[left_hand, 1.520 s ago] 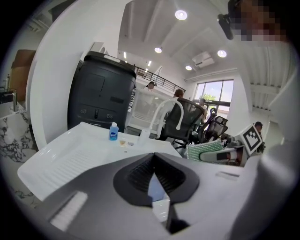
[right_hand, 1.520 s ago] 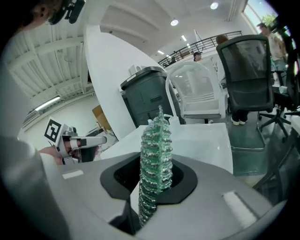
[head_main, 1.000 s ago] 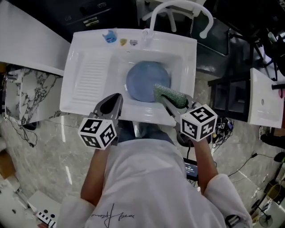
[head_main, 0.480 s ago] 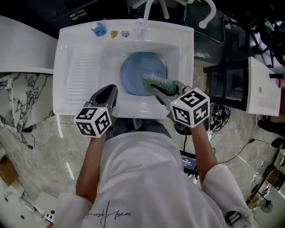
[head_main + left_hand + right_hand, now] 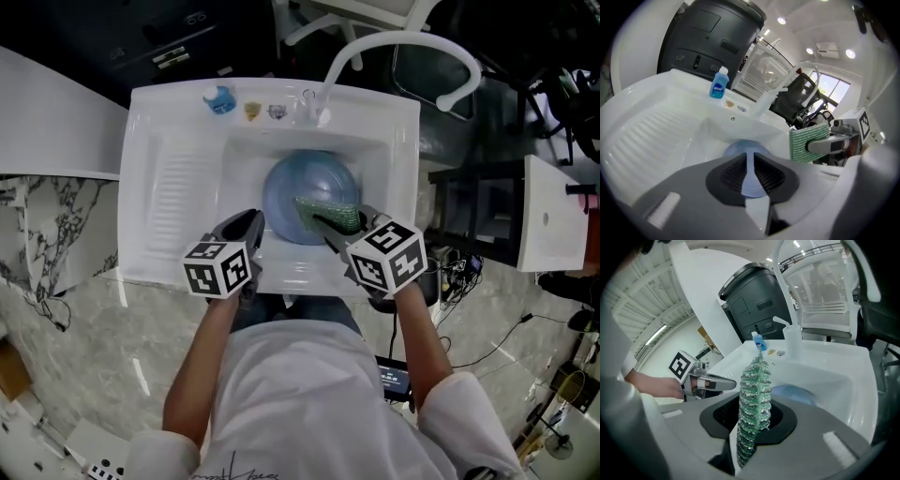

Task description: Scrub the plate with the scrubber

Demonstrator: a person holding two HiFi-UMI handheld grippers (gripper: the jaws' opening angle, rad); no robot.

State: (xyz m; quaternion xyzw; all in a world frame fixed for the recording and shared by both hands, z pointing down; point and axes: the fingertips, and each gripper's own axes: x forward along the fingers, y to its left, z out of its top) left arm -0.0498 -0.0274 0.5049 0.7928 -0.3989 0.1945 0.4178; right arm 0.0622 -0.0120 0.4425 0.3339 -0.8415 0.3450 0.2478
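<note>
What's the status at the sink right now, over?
Left gripper shut, empty. Right gripper shut on green scrubber, above blue plate in sink. Nothing in the way.

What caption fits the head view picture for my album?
Right claw holds a green scrubber over the blue plate in a white sink; left claw hovers shut nearby.

**Marble floor, white furniture around you**

Under you lies a grey-veined marble floor (image 5: 103, 309). A white table (image 5: 47, 112) stands at 10 o'clock and another white top (image 5: 548, 216) at 3 o'clock, with tangled cables (image 5: 459, 267) near it. Ahead stand a dark grey bin (image 5: 712, 37) and a black chair (image 5: 804, 93). Ceiling spotlights (image 5: 781, 20) glow, and a window (image 5: 832, 86) shines bright.
</note>
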